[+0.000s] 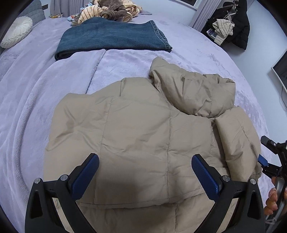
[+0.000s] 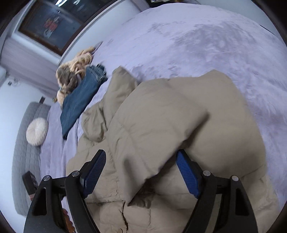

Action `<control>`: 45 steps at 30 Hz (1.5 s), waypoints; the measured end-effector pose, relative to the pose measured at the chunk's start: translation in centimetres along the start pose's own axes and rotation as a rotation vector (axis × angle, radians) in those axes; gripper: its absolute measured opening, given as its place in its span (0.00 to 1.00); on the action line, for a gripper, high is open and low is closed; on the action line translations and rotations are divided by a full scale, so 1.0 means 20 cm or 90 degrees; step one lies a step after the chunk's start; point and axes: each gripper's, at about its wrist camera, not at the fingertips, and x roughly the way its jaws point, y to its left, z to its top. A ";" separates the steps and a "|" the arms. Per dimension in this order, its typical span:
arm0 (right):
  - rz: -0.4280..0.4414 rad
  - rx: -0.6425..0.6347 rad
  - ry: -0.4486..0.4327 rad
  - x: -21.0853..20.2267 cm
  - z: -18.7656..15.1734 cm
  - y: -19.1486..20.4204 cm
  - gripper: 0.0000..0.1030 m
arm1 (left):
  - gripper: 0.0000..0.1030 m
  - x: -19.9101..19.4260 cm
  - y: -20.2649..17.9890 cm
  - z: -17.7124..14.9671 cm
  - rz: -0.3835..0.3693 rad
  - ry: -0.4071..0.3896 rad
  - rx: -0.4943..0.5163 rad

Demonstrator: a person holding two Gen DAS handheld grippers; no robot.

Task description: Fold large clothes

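A beige puffer jacket (image 1: 143, 125) lies spread on the lilac bed cover (image 1: 26, 107), its hood (image 1: 193, 89) bunched at the far right. My left gripper (image 1: 145, 157) hovers open above the jacket's near part, with nothing pressed between its blue pads. In the right wrist view the jacket (image 2: 179, 116) has a puffy sleeve folded over its body. My right gripper (image 2: 141, 152) stands wide open just over that sleeve, fabric beneath and between the fingers, and the pads do not press it. The right gripper (image 1: 269, 154) also shows at the jacket's right edge in the left wrist view.
Folded blue jeans (image 1: 113, 39) lie farther up the bed, with a heap of striped clothes (image 1: 111, 10) behind them. A round white cushion (image 1: 17, 34) rests by the grey headboard. Dark coats (image 1: 233, 26) hang beyond the bed. A person's hand (image 1: 272, 199) holds the right gripper.
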 end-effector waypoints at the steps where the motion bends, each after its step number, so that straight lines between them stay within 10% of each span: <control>1: 0.006 0.025 -0.003 0.00 0.02 -0.04 0.68 | 1.00 0.00 0.01 0.00 -0.006 0.002 -0.002; 4: 0.021 0.035 0.005 0.02 0.09 -0.05 0.12 | 1.00 -0.01 0.05 0.00 -0.048 0.006 -0.022; 6: 0.034 -0.015 -0.005 0.03 0.11 0.05 0.10 | 1.00 -0.03 0.10 0.00 -0.097 0.005 -0.042; 14: 0.083 -0.310 0.087 0.17 -0.19 0.69 0.15 | 1.00 -0.06 0.29 0.02 -0.324 0.029 -0.172; 15: 0.076 -0.329 0.114 0.22 -0.25 0.73 0.22 | 1.00 -0.05 0.29 0.02 -0.344 0.036 -0.178; 17: 0.061 -0.335 0.162 0.29 -0.33 0.76 0.67 | 1.00 -0.03 0.27 0.03 -0.377 0.052 -0.176; 28: 0.027 -0.112 0.167 -0.06 -0.34 -0.03 0.68 | 1.00 0.11 0.16 0.04 -0.417 0.088 -0.191; 34: 0.049 0.081 0.115 -0.19 -0.28 -0.43 0.51 | 1.00 0.14 0.20 0.04 -0.460 0.092 -0.230; 39: 0.112 0.197 0.084 -0.14 -0.27 -0.58 0.47 | 0.98 0.25 0.11 0.03 -0.371 0.132 -0.172; 40: 0.128 0.214 0.076 -0.13 -0.26 -0.60 0.46 | 0.92 0.27 0.08 0.03 -0.352 0.134 -0.155; 42: 0.151 0.246 0.062 -0.09 -0.22 -0.62 0.45 | 0.26 0.30 0.01 0.04 -0.330 0.148 -0.120; 45: 0.162 0.260 0.043 -0.07 -0.12 -0.63 0.22 | 0.11 0.28 -0.03 0.04 -0.300 0.135 -0.096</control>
